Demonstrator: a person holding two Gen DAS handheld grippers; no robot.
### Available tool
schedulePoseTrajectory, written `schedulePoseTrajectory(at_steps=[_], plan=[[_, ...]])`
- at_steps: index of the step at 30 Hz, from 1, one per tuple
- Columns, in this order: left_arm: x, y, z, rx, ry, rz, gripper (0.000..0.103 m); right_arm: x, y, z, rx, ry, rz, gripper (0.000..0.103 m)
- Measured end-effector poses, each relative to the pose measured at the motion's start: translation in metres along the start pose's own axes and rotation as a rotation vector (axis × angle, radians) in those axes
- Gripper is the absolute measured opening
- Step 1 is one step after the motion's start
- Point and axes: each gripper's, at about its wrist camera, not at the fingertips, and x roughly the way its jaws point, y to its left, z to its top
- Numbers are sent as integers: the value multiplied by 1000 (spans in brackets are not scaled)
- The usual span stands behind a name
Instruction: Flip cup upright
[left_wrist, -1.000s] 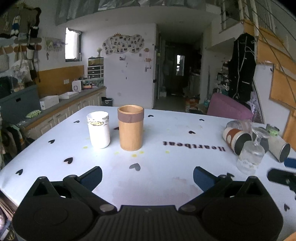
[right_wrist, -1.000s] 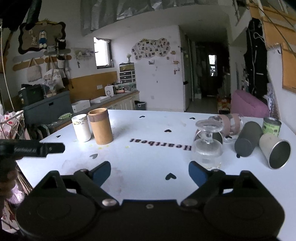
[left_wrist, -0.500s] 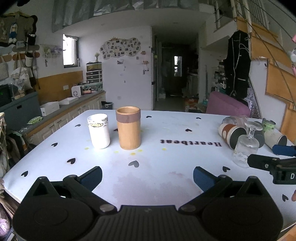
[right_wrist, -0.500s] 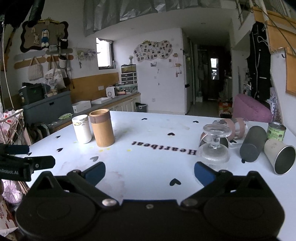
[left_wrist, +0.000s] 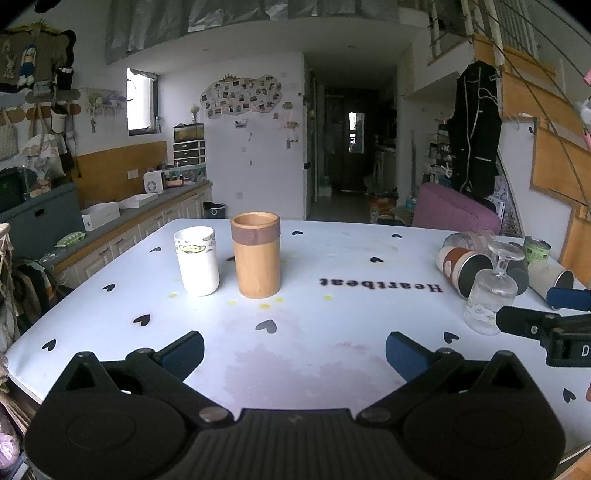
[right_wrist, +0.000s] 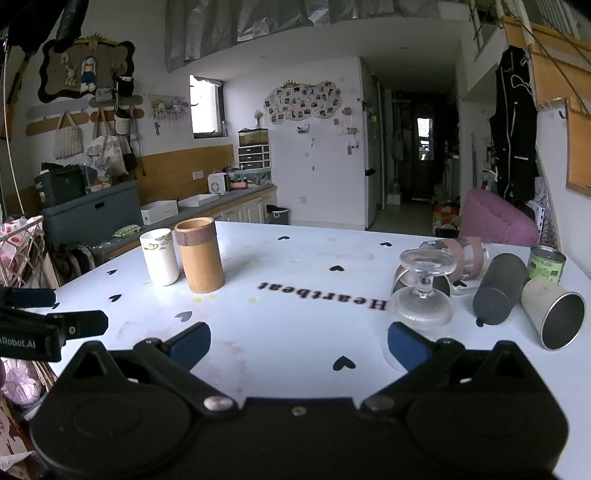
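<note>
Claws: left claw (left_wrist: 293, 349) and right claw (right_wrist: 299, 343) both spread wide, holding nothing, hovering over the near part of the bench (left_wrist: 332, 354).
Right claw contact: its right pad sits just in front of the glass goblet (right_wrist: 423, 295); whether they touch cannot be told.
Glass goblet: clear ribbed glass, upside down, rim on the bench, foot up.
Around the goblet: behind it a brown-banded cup (left_wrist: 463, 264) on its side; to its right a dark cup (right_wrist: 498, 290) and a cream cup (right_wrist: 554, 314), both lying down.
Far left of the goblet: wooden cup (left_wrist: 256, 254) and white cup (left_wrist: 195, 260), upright, side by side.
</note>
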Motion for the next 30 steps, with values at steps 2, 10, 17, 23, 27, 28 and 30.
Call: schedulePoseTrajectory(at_steps=[2, 10, 17, 23, 27, 28, 30], plan=[[0, 1, 0, -3, -1, 2, 103, 0, -1, 0, -2, 0, -1, 103], [0, -1, 0, -4, -4, 4, 103, -4, -4, 0, 1, -2, -11, 103], [0, -1, 0, -5, -5, 4, 103, -3, -4, 1, -2, -2, -10, 103], [0, 0, 0, -4, -3, 3, 103, -4, -3, 1, -2, -2, -12, 103], [0, 0, -1, -5, -3, 3, 103, -4, -4, 1, 0, -3, -15, 103], [0, 0, -1, -5, -4, 3, 103, -4, -4, 1, 0, -3, -15, 103], [0, 0, -1, -6, -3, 3, 103, -4, -4, 1, 0, -3, -16, 103]])
